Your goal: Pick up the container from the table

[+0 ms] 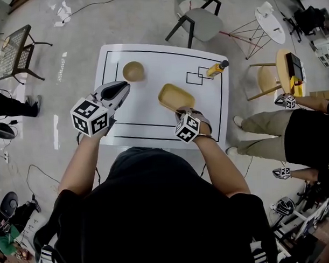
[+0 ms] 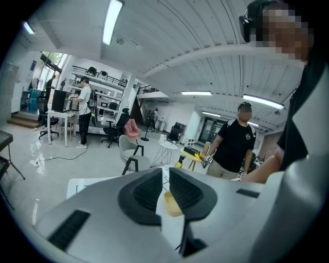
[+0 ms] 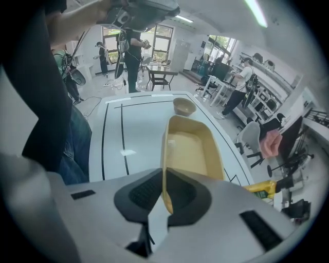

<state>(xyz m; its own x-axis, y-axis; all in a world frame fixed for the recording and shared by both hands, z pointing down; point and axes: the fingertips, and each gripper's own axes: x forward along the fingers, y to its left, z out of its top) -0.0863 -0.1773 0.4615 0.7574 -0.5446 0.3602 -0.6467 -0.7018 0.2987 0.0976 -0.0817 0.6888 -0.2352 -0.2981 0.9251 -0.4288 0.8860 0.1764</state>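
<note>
My claw [image 3: 163, 180] pinches the near rim of the yellow container [image 3: 193, 146], its wall clamped between my jaws. Beyond it a small bowl [image 3: 184, 106] sits near the tabletop's [image 3: 139, 128] far edge. A yellow bottle [image 3: 263, 188] stands toward the right edge.

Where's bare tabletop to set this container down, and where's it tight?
Bare: the near strip of the table, between the left gripper and the right gripper holding the container. Also free: the far middle, between the round bowl and the yellow bottle. Crowded: around the bottle at the far right, and beside the bowl.
</note>
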